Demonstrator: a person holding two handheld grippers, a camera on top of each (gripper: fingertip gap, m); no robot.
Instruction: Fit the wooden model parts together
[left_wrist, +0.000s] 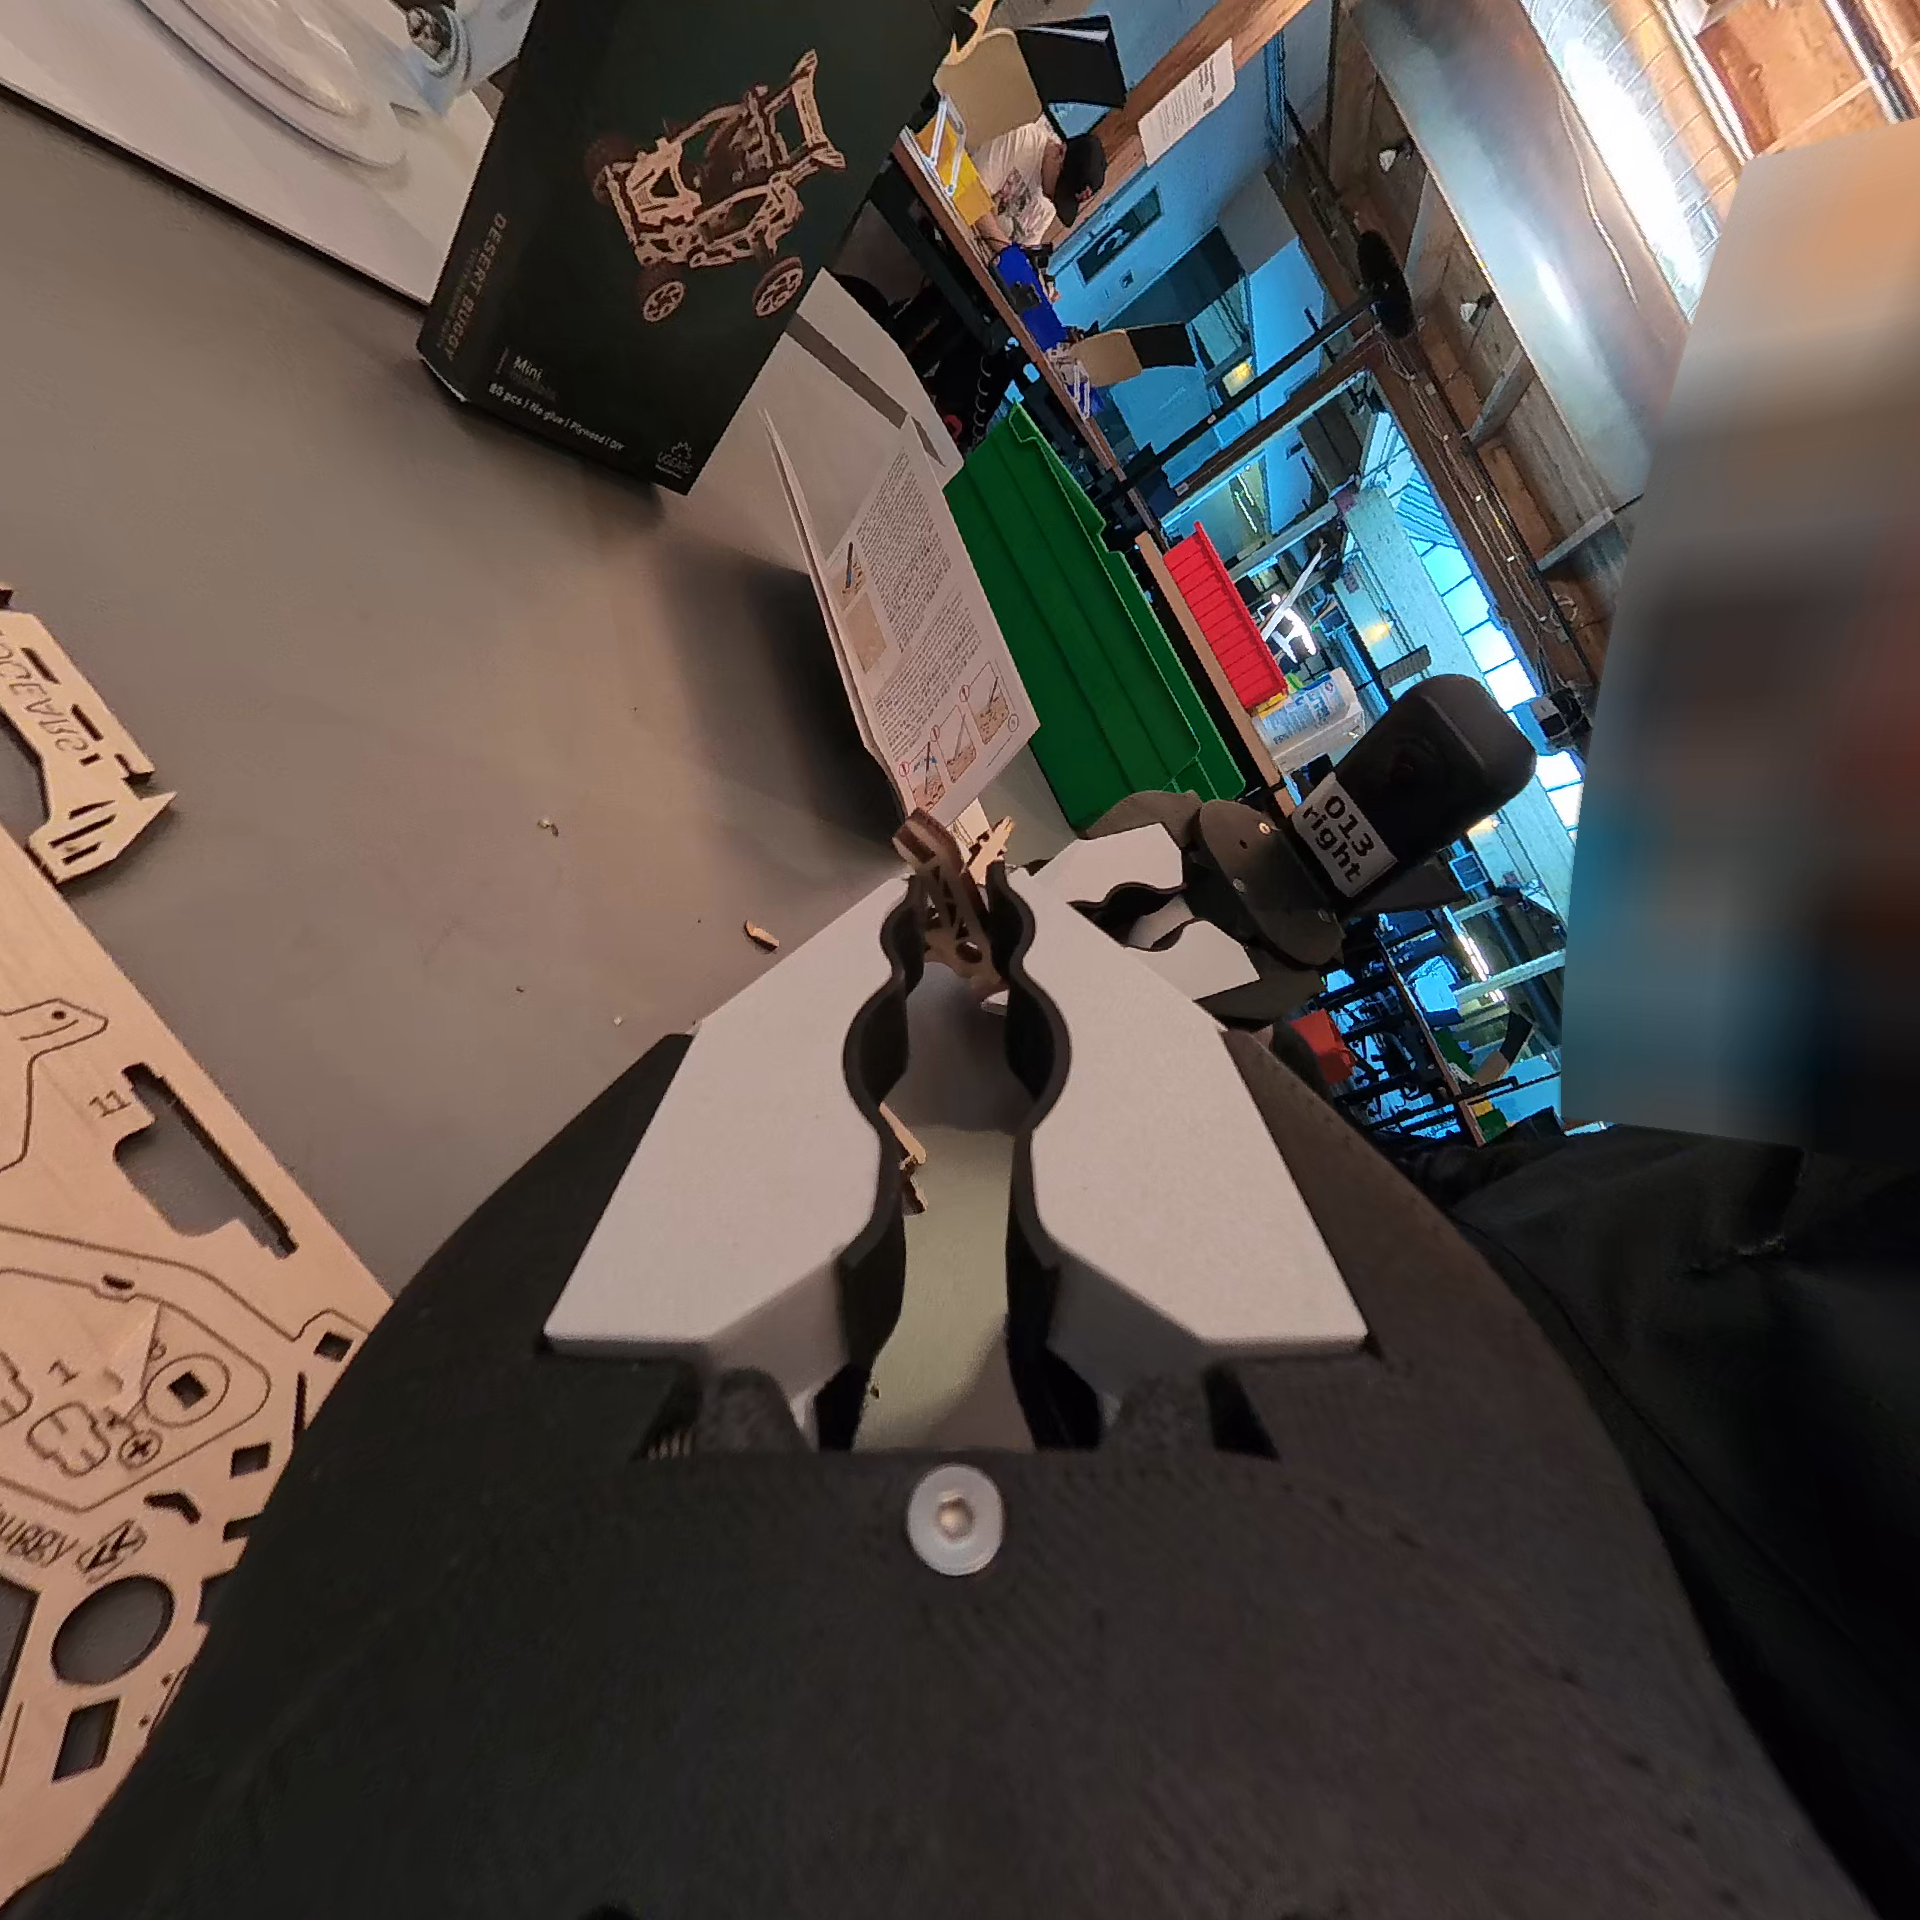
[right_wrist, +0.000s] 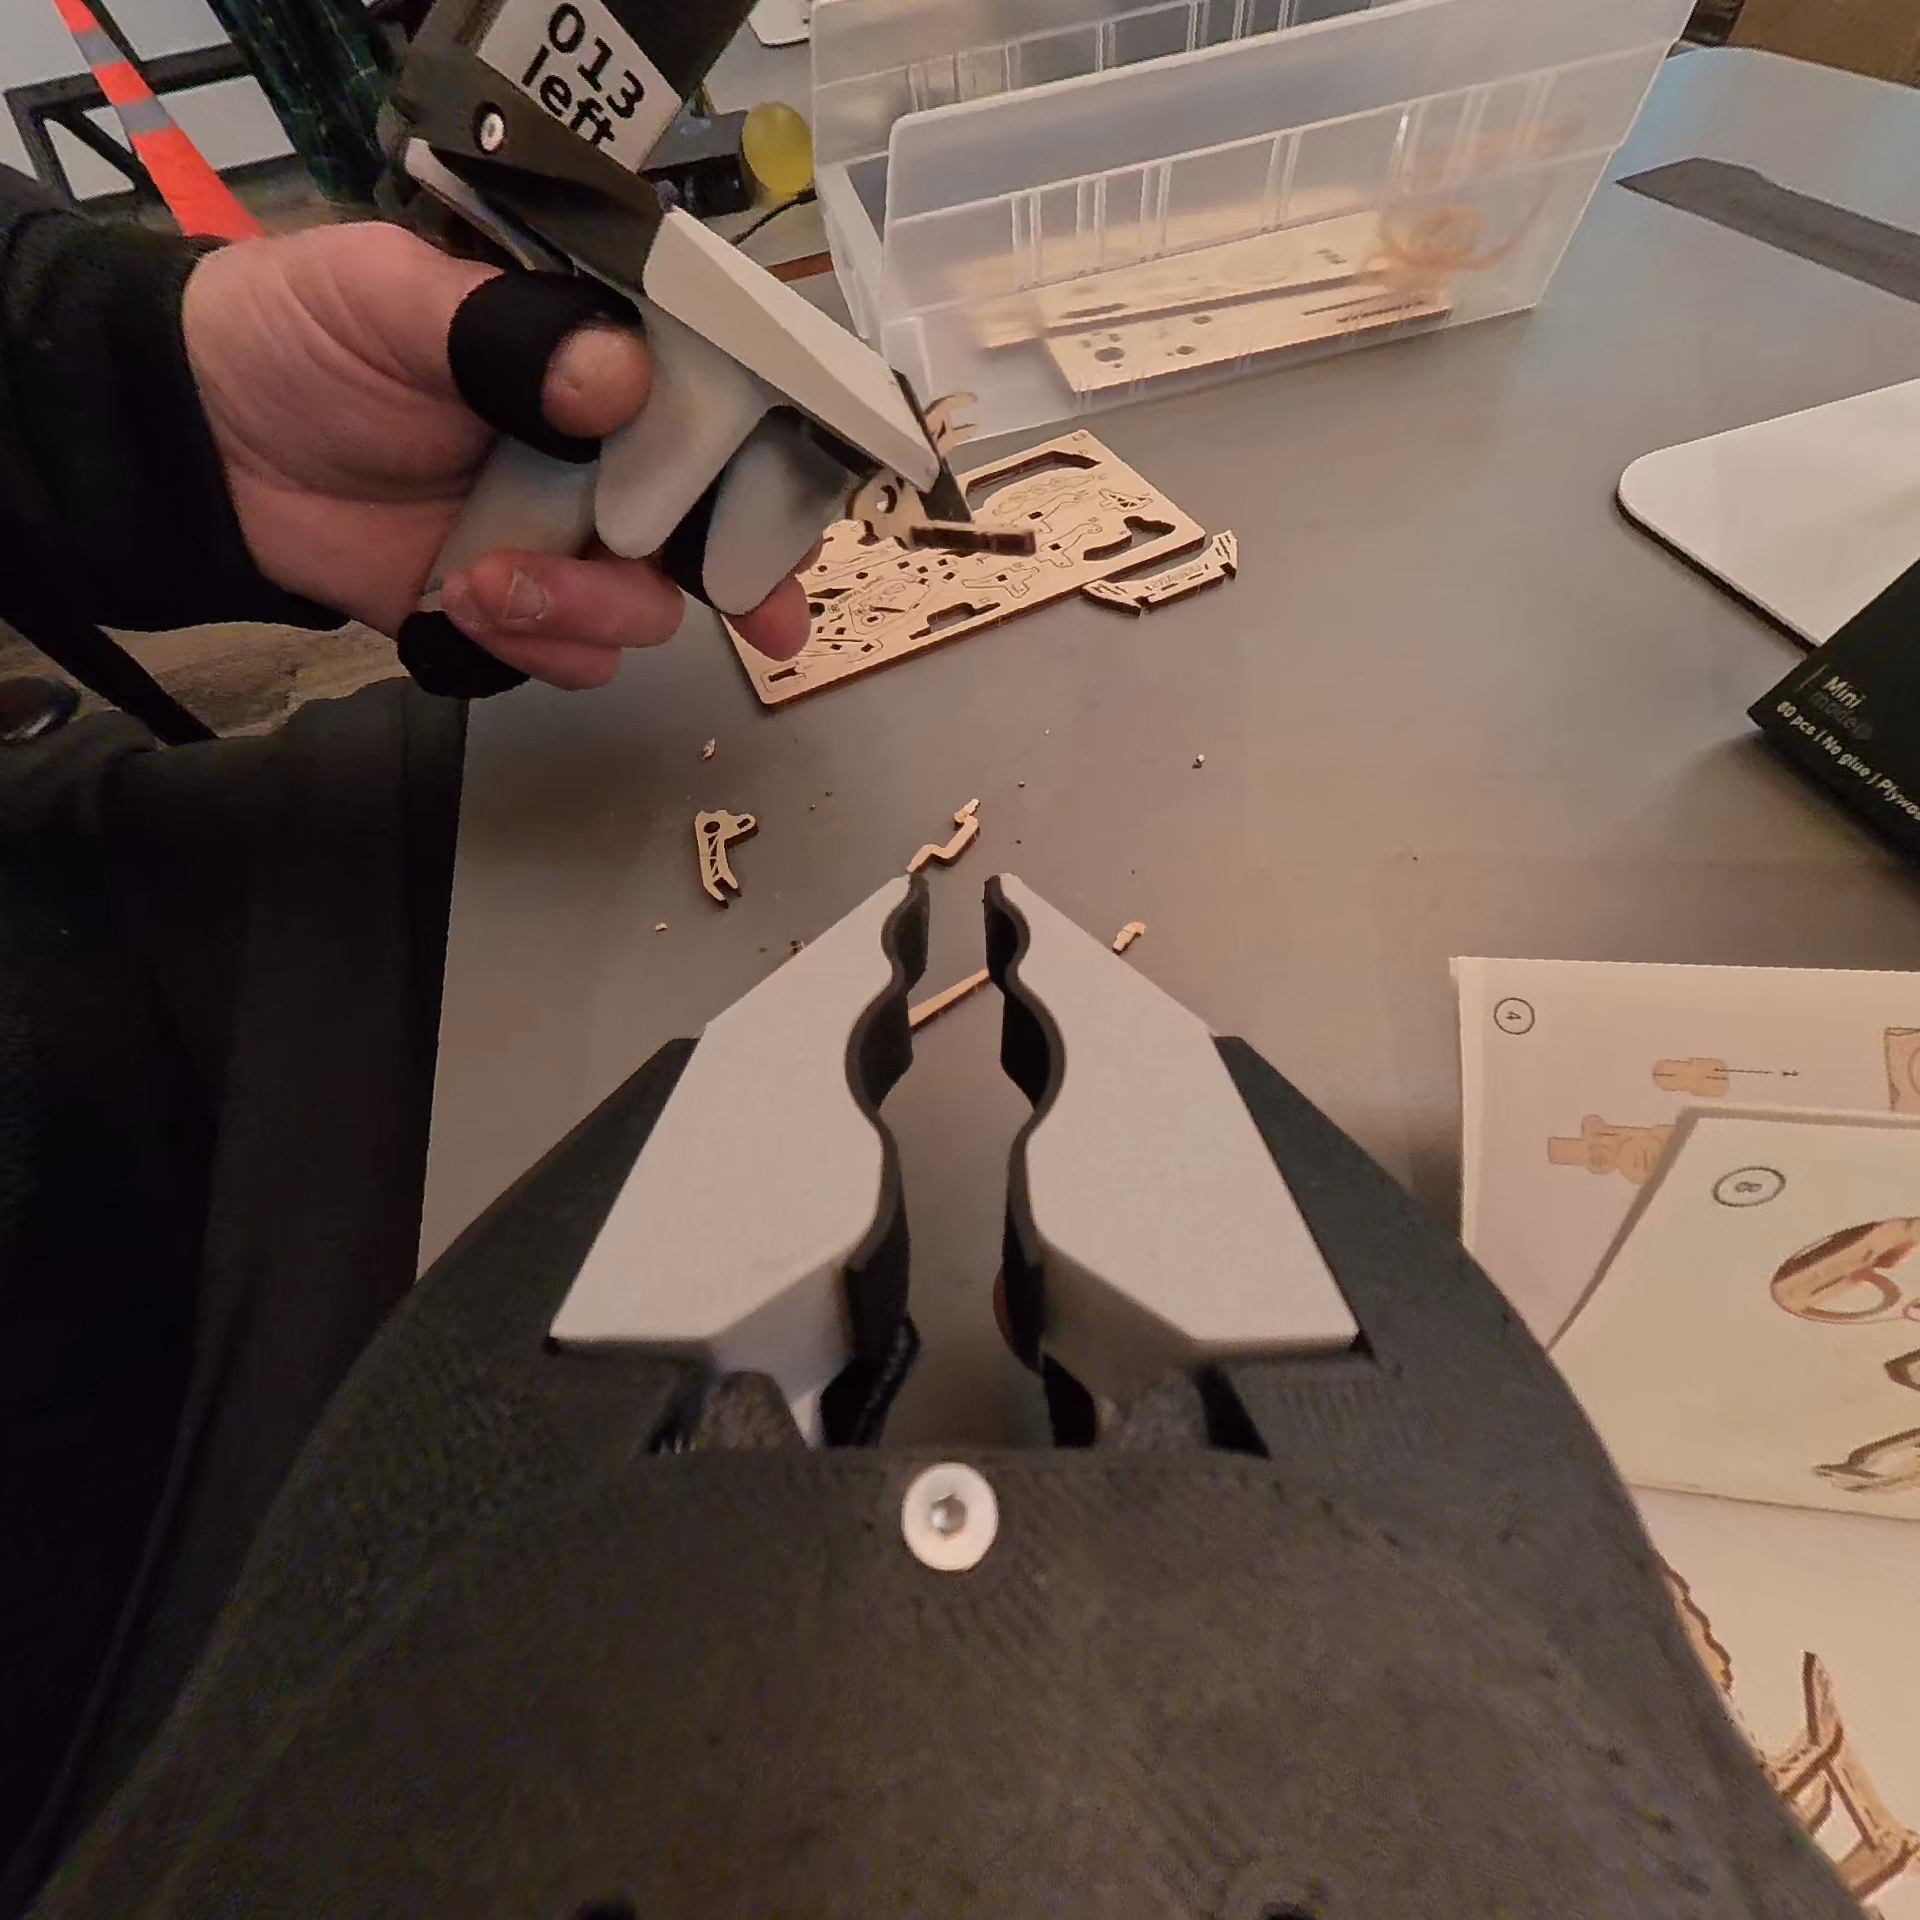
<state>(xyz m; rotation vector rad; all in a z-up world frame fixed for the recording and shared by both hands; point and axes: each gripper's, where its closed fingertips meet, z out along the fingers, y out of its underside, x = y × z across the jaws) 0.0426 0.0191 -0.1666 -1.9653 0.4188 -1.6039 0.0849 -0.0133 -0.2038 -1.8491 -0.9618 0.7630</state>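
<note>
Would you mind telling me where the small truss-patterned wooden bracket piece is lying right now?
In the right wrist view, the small truss-patterned wooden bracket piece lies flat on the grey table, left of the right gripper, near the punched plywood sheet.

Left wrist view: mounted behind left gripper, rolled sideways, close above table, facing box, booklet and workshop beyond. Right wrist view: behind right gripper, level, tilted down at table, facing bin. Shared: table, sheet, box, booklet, each other's gripper.
</note>
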